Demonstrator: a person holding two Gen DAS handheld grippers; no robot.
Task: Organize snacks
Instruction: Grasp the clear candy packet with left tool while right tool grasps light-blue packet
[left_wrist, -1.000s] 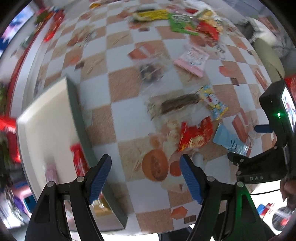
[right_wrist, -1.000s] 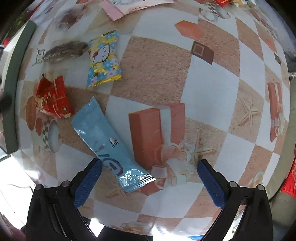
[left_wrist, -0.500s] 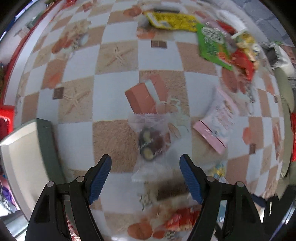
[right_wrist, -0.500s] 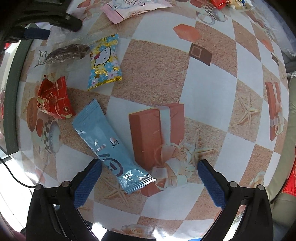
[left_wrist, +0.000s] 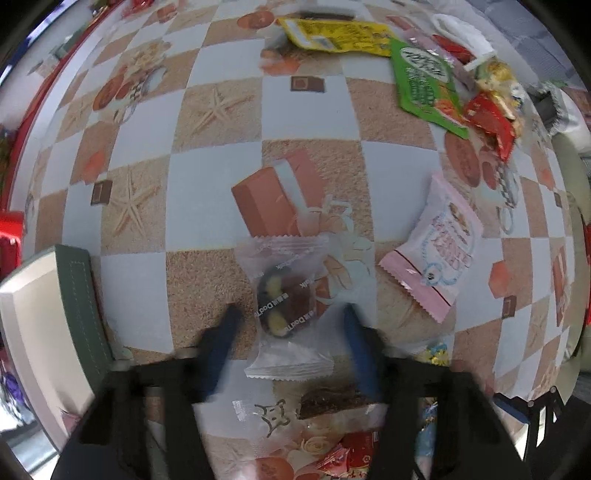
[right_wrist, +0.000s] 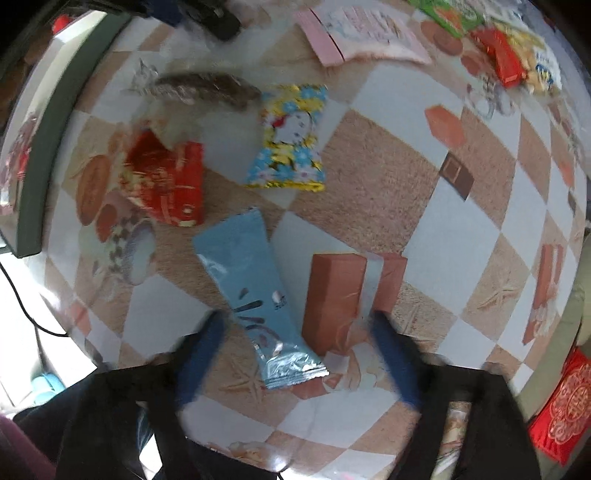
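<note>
We are at the pick-up step: our left tool (left_wrist: 290, 325) is spread wide around the clear-wrapped snack (left_wrist: 286, 306) lying flat on the desk (left_wrist: 207, 184), and our right tool (right_wrist: 295, 332) is spread over the blue packet (right_wrist: 255, 295). Next, we judge, each must lower, pinch its wrapper and carry it to the bin (left_wrist: 75, 299) at the left.
</note>
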